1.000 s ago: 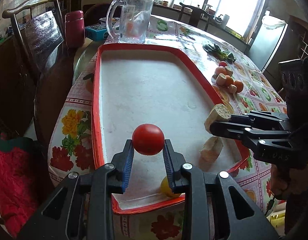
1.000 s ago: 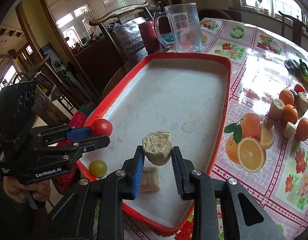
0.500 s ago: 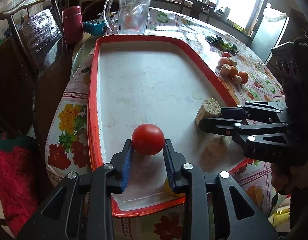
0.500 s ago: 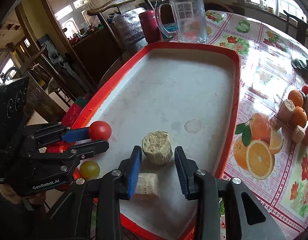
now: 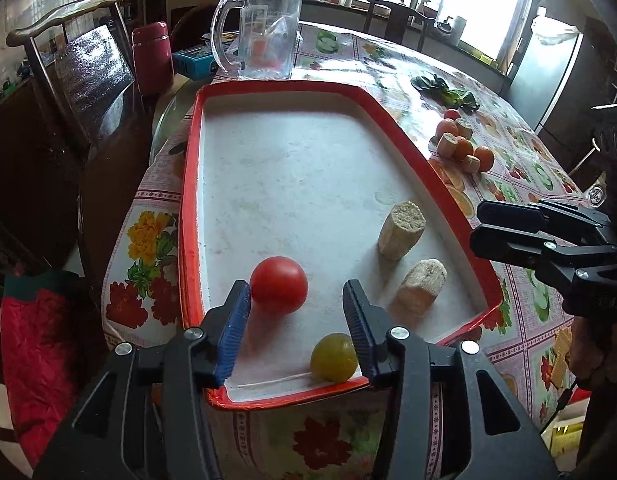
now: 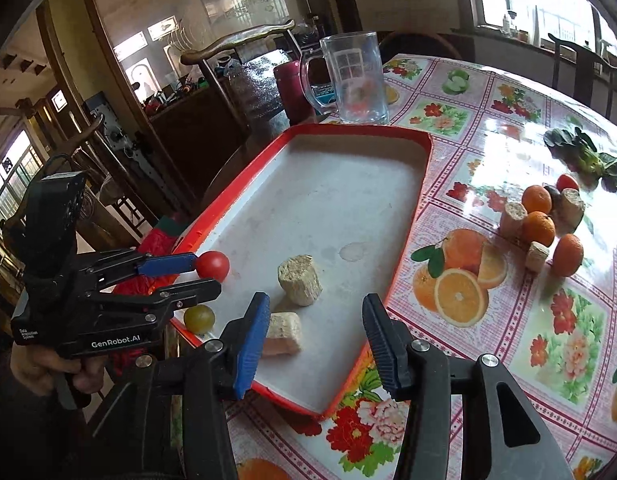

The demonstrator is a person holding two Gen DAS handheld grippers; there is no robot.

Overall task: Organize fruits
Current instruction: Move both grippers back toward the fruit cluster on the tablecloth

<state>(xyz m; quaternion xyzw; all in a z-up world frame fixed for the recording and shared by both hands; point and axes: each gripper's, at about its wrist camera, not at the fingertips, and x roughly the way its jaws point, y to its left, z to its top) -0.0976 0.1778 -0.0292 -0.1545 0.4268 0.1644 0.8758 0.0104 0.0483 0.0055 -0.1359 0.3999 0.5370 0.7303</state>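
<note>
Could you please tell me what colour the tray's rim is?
The tray's rim is red-orange, clearest in the left wrist view.

A red tomato (image 5: 279, 285) and a yellow-green fruit (image 5: 334, 357) lie in the white tray with its red rim (image 5: 188, 200), beside two beige chunks (image 5: 401, 230). The tablecloth (image 6: 508, 120) shows pink checks, flowers and orange slices. Oranges (image 6: 538, 229) glow bright orange.

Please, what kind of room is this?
Probably a home dining room: a round table under a floral oilcloth, carved wooden chairs, a glass mug and a red-rimmed tray of fruit.
</note>
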